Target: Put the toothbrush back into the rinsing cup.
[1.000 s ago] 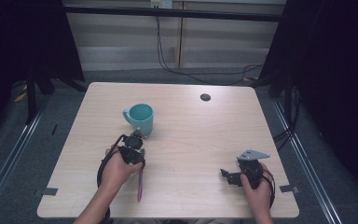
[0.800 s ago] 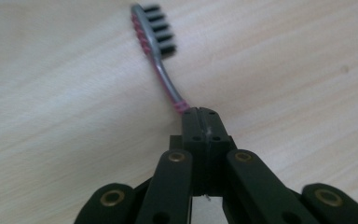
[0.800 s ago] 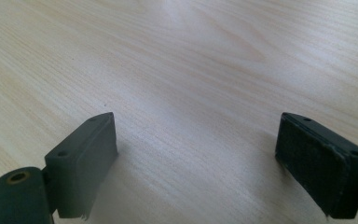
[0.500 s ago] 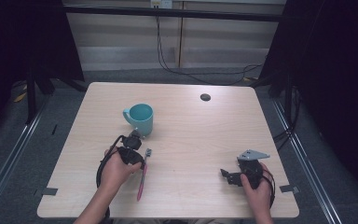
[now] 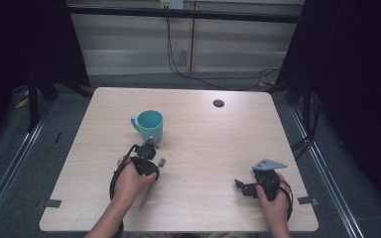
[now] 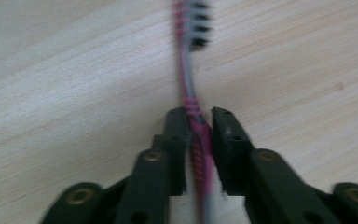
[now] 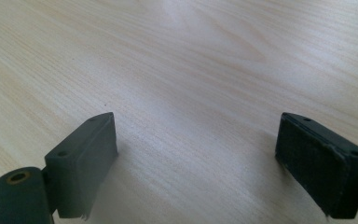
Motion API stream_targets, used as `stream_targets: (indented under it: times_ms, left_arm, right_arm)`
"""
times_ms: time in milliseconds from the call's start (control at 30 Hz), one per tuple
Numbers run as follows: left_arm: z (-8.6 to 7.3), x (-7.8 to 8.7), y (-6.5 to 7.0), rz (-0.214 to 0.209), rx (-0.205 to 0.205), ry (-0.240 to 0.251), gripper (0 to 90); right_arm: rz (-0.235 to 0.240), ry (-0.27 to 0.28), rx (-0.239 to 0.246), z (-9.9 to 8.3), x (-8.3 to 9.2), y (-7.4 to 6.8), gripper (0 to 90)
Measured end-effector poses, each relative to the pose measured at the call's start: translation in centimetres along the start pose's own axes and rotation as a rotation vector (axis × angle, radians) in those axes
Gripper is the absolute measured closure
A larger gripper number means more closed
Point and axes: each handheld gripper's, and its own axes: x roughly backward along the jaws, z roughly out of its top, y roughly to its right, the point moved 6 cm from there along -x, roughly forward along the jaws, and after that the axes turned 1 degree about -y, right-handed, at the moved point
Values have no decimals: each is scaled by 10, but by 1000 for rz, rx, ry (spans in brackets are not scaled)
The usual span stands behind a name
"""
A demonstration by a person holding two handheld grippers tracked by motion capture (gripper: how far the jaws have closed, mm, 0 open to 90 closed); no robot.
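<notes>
Left gripper view showed the left hand-held gripper (image 6: 199,122) clamped on a blurred pink-and-grey plastic toothbrush (image 6: 192,88), handle end cut off; the right hand-held gripper (image 7: 196,154) gaped over the pale wooden bench (image 7: 177,56).

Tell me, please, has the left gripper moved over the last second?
Yes: the left gripper, shut on the toothbrush, has turned its tip rightward, away from just below the teal mug.

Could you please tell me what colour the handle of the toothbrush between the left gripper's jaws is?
The toothbrush handle is pink with grey, clearest in the left gripper view.
</notes>
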Motion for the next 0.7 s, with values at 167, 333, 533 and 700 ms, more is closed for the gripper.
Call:
stream_targets:
  times_ms: [167,333,533,700]
  left_arm:
    - [-1,2,-3,38,2,13,807]
    - [-1,7,-8,-1,18,14,809]
    - [3,24,-12,-41,28,59,809]
    - [7,39,-15,-64,19,106,809]
  right_arm:
    - [0,0,0,0,0,0,121]
    - [1,0,-2,0,0,0,121]
    - [1,0,-2,0,0,0,121]
    - [1,0,-2,0,0,0,120]
